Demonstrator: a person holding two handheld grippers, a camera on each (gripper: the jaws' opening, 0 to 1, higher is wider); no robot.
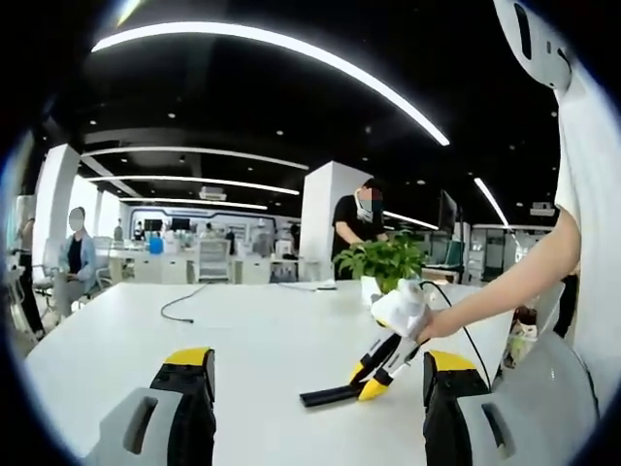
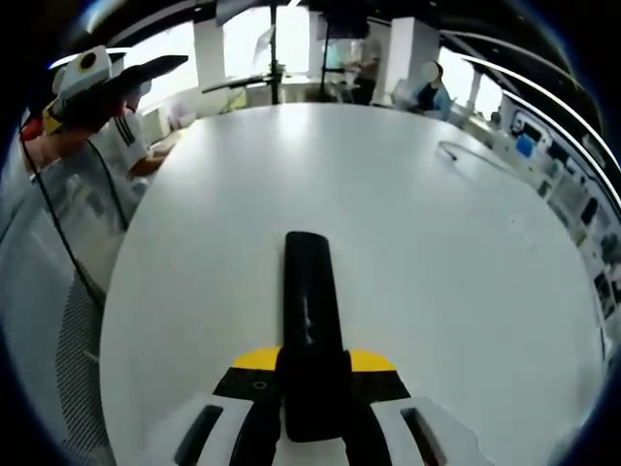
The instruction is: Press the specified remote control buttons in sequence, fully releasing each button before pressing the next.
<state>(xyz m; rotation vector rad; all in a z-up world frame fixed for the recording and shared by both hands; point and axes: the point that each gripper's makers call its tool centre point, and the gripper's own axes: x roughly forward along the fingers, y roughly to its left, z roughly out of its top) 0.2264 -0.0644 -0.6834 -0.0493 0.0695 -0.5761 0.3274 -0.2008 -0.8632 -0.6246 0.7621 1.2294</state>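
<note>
Right gripper view: long black slab-shaped remote control [image 2: 309,320] lies lengthwise between the yellow-and-black jaws of the right gripper [image 2: 312,374]; jaws closed in against both its sides at the near end, far end pointing out across the round white table [image 2: 466,252]. Button detail on the remote too dark to make out. At upper left of this view the left gripper [image 2: 92,83] is held up off the table in a person's hand [image 2: 58,131], black cable trailing down from it.

Left gripper view: left gripper's own jaws [image 1: 315,383] stand wide apart with bare white tabletop [image 1: 252,340] between them, nothing gripped. Across the table, the right gripper [image 1: 383,364] comes in from the right, held in a person's hand [image 1: 432,325] on a bare forearm; its yellow tips are down at the table and the black remote [image 1: 330,395] sticks out from them, flat along the surface. Just behind it, a small green potted plant in a white pot [image 1: 383,267]. A loose black cable [image 1: 184,303] lies on the far left part of the table. People stand and sit at desks in the office well behind
</note>
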